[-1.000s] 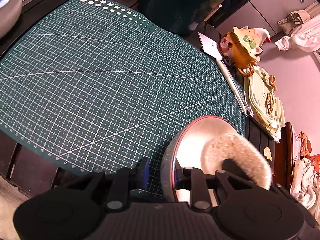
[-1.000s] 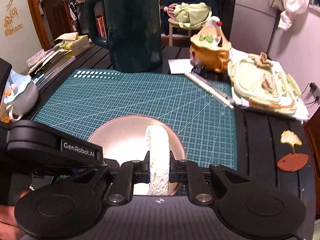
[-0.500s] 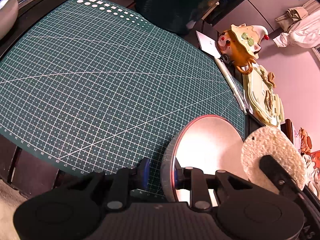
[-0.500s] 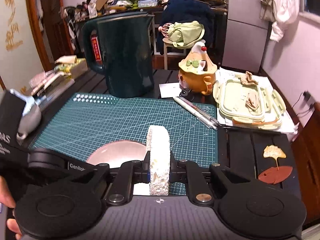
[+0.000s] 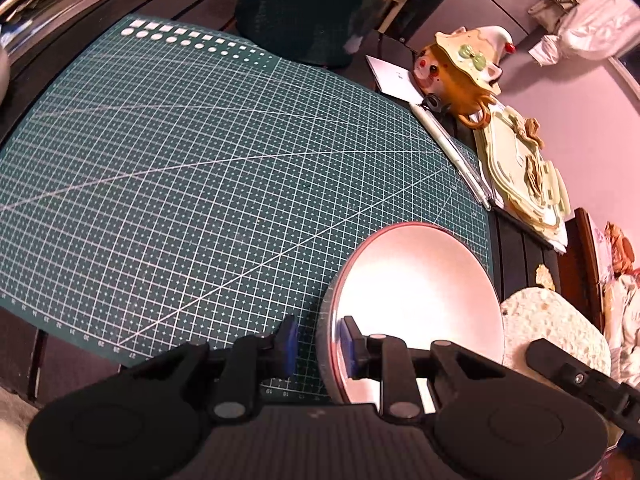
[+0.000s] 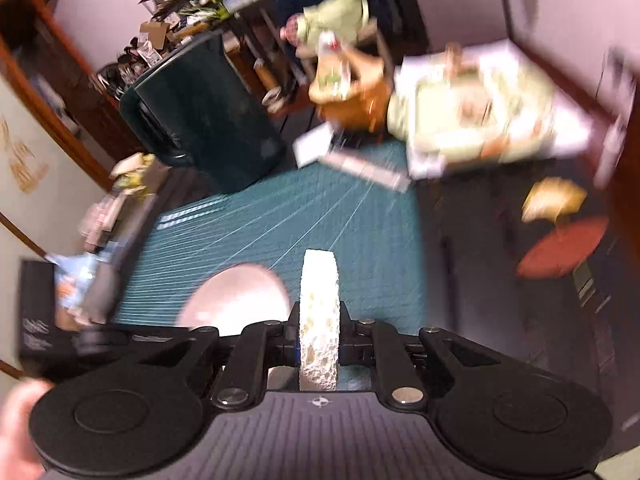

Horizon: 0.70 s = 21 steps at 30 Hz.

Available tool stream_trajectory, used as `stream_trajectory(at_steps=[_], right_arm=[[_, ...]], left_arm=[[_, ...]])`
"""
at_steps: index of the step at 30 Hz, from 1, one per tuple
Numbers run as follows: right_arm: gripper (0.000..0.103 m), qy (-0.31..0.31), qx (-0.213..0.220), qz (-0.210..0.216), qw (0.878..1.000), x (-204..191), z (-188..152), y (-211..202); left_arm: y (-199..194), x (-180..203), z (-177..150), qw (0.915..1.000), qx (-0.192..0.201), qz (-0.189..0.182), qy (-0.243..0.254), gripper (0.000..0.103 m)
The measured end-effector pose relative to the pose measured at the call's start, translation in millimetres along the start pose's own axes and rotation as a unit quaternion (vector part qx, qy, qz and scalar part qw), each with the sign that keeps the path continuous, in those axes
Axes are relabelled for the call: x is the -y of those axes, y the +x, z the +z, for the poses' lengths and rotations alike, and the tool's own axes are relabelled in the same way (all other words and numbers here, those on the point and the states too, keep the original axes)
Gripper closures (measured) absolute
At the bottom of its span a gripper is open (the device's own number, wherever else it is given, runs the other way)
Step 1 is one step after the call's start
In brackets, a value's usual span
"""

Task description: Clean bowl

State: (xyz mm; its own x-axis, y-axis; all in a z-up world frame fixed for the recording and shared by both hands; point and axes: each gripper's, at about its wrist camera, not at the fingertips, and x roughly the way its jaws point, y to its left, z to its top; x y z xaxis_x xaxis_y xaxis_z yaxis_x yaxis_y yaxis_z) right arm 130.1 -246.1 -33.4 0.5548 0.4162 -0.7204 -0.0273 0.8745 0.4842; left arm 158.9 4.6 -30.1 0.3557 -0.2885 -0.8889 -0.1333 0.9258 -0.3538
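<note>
A pale, shiny bowl point(image 5: 420, 280) with a reddish rim is over the near right corner of the green cutting mat point(image 5: 200, 160). My left gripper point(image 5: 319, 330) is shut on its near rim, one blue pad inside and one outside. A white round sponge point(image 5: 552, 328) is just right of the bowl, outside it, with one finger point(image 5: 568, 364) of my right gripper across it. In the blurred right wrist view my right gripper point(image 6: 319, 344) is shut on the sponge point(image 6: 319, 280), held edge-on, and the bowl point(image 6: 236, 296) lies to its left.
A dark green jug point(image 5: 312, 8) stands at the mat's far edge. Right of the mat are an orange ceramic figure point(image 5: 464, 68), pens point(image 5: 452, 152) and stacked pale green lids point(image 5: 524, 176). Leaf-shaped pieces point(image 6: 560, 248) lie on the dark table. A hand point(image 6: 16, 420) shows bottom left.
The right gripper has carried the sponge out of the bowl and off to its right, rolling as it went. The left gripper keeps its grip on the bowl, slightly rolled.
</note>
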Motion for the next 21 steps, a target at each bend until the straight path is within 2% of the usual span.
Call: stream_trajectory(at_steps=[6,9,12,14,18,21], right_arm=[[0.09,0.047,-0.016,0.032,0.998,10.9,2.8,5.6],[0.09,0.08,-0.042,0.036,0.995,21.6,1.2,18.4],[0.09,0.14,-0.079,0.055,0.985,39.8,-2.1,34.3],[0.09,0.163,-0.078,0.067,0.981,45.3,-0.2,31.4],[0.09,0.152,-0.04,0.08,0.984,39.5,9.3,12.6],[0.09,0.155,-0.047,0.079,0.984,39.9,7.7,18.1]], left_arm=[[-1.2,5.5,-3.6,0.9999,0.004,0.004,0.011,0.079],[-2.2,6.5,-5.5,0.9999,0.005,0.006,0.014,0.079],[-2.5,7.0,-6.4,0.9999,0.006,0.006,0.015,0.079],[-2.3,8.2,-7.0,0.9998,0.006,0.006,0.016,0.079],[-2.3,9.3,-8.3,0.9997,0.007,0.009,0.02,0.079],[-2.1,9.5,-9.2,0.9997,0.008,0.01,0.021,0.078]])
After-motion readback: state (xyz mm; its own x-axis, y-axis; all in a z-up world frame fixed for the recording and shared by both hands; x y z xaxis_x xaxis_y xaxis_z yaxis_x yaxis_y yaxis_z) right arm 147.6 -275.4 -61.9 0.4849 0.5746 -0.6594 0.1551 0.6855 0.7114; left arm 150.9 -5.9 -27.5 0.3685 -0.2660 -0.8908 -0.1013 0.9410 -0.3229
